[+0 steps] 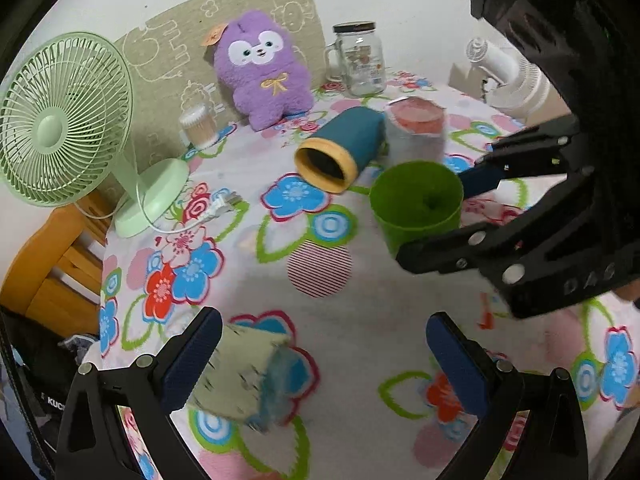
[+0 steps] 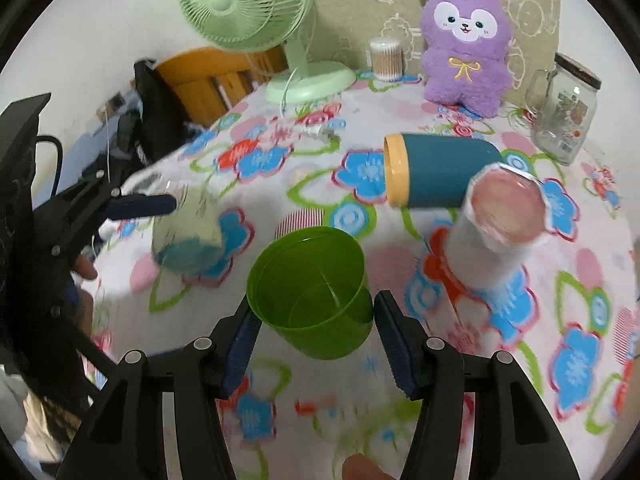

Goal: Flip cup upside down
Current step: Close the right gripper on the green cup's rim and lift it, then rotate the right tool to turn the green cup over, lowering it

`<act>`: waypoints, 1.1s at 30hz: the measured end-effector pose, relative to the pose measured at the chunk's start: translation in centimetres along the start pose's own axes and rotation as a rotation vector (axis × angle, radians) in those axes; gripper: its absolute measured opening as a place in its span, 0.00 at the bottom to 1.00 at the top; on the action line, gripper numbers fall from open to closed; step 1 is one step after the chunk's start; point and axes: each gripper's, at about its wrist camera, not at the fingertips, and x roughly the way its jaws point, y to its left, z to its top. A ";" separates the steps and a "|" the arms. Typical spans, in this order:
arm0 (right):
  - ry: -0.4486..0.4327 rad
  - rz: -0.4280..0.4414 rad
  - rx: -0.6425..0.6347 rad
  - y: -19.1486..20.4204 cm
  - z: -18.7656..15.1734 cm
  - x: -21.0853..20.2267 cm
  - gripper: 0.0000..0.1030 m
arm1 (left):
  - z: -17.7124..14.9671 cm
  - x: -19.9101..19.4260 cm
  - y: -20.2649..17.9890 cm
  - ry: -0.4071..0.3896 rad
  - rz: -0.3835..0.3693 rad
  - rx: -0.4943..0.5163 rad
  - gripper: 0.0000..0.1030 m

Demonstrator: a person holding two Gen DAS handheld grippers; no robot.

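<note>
A green plastic cup (image 2: pixel 312 296) stands mouth up, held between the pads of my right gripper (image 2: pixel 316 340), which is shut on it; it also shows in the left wrist view (image 1: pixel 416 204). A pale green and blue paper cup (image 1: pixel 244 376) lies tilted and blurred against the left finger of my left gripper (image 1: pixel 324 364). The jaws stand wide apart and the right pad (image 1: pixel 456 364) is clear of it. The same cup shows in the right wrist view (image 2: pixel 188 232), blurred.
On the flowered tablecloth (image 1: pixel 360 320): a teal cup with a yellow rim (image 1: pixel 344 148) lying on its side, a sealed pink-topped cup (image 2: pixel 500 220), a purple plush (image 1: pixel 264 68), a glass jar mug (image 1: pixel 360 60), a green fan (image 1: pixel 64 120), a cotton swab jar (image 1: pixel 198 124).
</note>
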 end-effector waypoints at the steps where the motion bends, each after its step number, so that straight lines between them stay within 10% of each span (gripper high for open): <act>1: 0.032 -0.008 -0.019 0.3 -0.6 -0.5 0.59 | -0.2 -0.4 -0.5 -0.003 -0.009 0.001 1.00; 20: 0.622 -0.095 -0.136 3.9 -10.2 -2.9 0.58 | -7.1 -4.6 -9.1 0.004 -0.122 0.037 1.00; 33: 0.743 0.015 -0.069 5.9 -8.7 1.7 0.58 | -11.5 -6.5 -9.7 0.025 -0.141 -0.080 1.00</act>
